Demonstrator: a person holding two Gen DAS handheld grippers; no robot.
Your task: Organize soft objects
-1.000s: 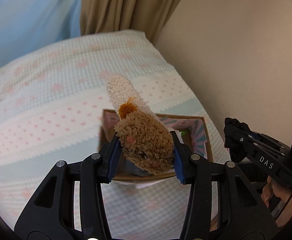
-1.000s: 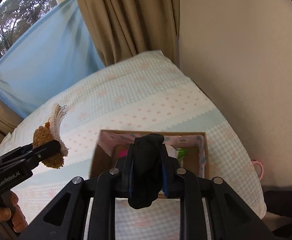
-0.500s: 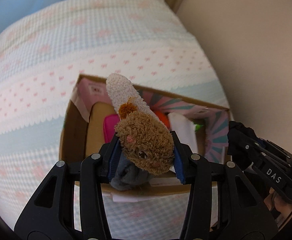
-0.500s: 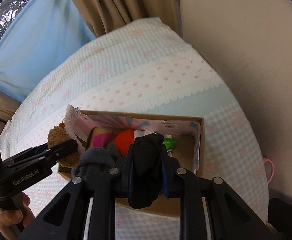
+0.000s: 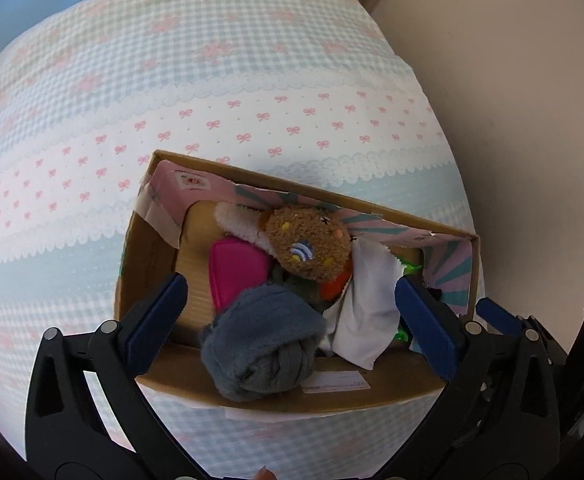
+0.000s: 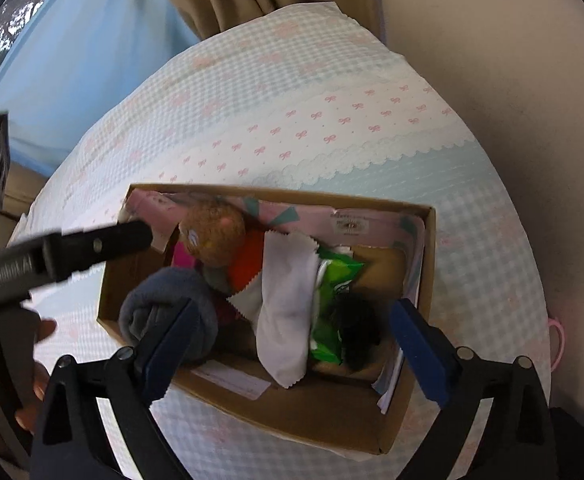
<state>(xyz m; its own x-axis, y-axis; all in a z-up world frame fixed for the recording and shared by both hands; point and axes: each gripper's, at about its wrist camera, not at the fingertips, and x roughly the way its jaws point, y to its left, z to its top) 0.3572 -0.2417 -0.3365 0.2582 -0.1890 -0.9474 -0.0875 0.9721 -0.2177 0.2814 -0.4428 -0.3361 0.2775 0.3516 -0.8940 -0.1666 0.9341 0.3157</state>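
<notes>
Tongs on the left are opening wide above the cardboard box on the bed, gripping nothing. Below them a grey rolled sock lies at the box's near wall, a pink item beside it, and the brown plush toy rests against the far wall. Right of that sit a white cloth and a green packet. The right tongs are also opening, empty; the black bundle below them, blurred, seems to lie loose in the box.

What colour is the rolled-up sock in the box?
The rolled-up fuzzy sock is blue-grey, seen best in the left wrist view.
</notes>
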